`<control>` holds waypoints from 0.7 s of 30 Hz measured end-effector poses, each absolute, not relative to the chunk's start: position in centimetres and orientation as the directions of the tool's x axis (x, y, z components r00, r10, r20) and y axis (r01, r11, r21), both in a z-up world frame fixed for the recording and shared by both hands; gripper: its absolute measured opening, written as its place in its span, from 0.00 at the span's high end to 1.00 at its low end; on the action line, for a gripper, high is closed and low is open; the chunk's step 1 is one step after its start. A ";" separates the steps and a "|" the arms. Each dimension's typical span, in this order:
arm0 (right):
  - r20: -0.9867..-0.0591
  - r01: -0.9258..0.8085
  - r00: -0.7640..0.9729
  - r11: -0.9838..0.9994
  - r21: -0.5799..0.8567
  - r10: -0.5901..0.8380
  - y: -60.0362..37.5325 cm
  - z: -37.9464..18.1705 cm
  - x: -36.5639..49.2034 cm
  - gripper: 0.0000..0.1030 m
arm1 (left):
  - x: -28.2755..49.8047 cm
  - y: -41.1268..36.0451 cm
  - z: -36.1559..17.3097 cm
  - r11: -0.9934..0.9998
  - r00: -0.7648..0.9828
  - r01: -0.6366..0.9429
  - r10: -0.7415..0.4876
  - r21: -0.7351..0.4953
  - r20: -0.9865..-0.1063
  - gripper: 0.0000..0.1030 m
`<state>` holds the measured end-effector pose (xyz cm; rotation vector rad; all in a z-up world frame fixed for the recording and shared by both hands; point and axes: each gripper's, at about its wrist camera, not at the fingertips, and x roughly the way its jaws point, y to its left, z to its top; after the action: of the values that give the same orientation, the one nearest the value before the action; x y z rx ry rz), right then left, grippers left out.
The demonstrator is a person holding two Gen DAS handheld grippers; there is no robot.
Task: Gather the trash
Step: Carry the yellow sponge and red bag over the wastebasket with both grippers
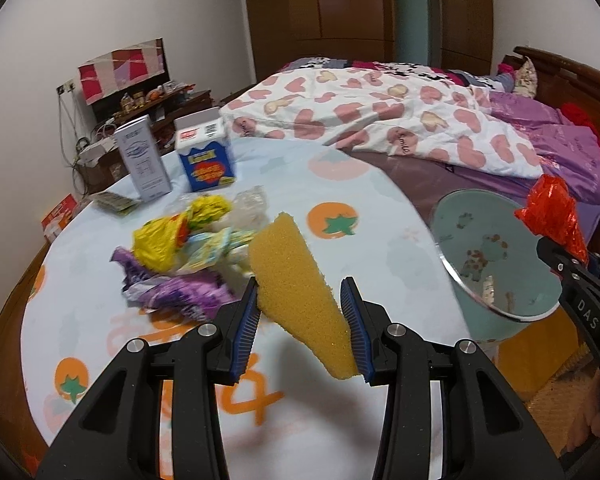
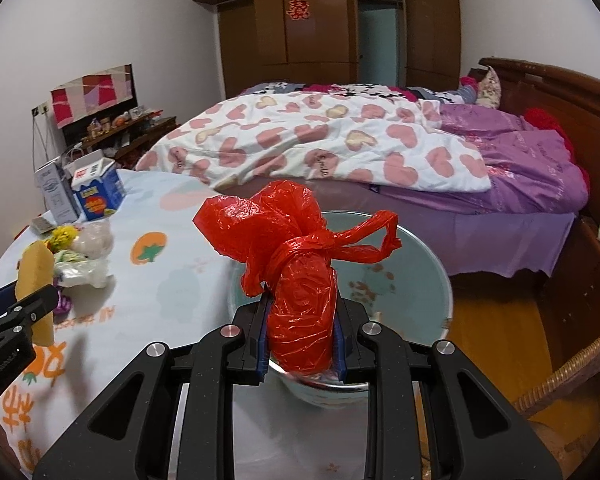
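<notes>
In the left wrist view, the left gripper (image 1: 300,320) fills the lower middle of the frame, its jaws closed narrowly on a yellow sponge (image 1: 296,288) that sticks up and tilts to the left between the blue pads. Behind the sponge, toward the centre left, a heap of crumpled wrappers (image 1: 180,256) lies on the table (image 1: 360,200), which wears a pale cloth printed with orange fruit. Two cartons, a grey one (image 1: 142,164) and a blue one (image 1: 206,160), stand upright side by side at the upper left of the table. At the right edge of the frame a pale green bin (image 1: 500,292) stands just beside the table.

In the right wrist view, the right gripper (image 2: 300,344) sits at the lower middle, its jaws clamped on a knotted red plastic bag (image 2: 300,280), held above the bin's open mouth. A bed with a heart-patterned quilt (image 2: 320,148) fills the background.
</notes>
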<state>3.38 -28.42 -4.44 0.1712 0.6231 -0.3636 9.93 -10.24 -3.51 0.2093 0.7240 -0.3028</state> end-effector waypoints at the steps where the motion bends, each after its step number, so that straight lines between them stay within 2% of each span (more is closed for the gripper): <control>1: -0.599 0.387 0.750 0.921 0.049 -0.283 -28.7 -4.5 3.3 0.76 | 9.9 -10.8 -3.5 0.932 0.706 0.352 -0.206 0.084 -0.677 0.60; 13: -0.625 0.466 0.698 0.884 0.025 -0.350 -34.0 -5.8 3.2 0.76 | 10.5 -17.3 -4.2 0.887 0.663 0.455 -0.273 0.085 -0.697 0.60; 21: -0.681 0.485 0.643 0.874 0.007 -0.351 -36.7 -8.2 4.7 0.76 | 11.2 -22.1 -5.2 0.849 0.618 0.525 -0.331 0.060 -0.713 0.60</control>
<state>4.66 -36.70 -8.21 0.1961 0.7309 -0.4796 11.15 -22.07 -5.17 0.2753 0.7578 -0.4994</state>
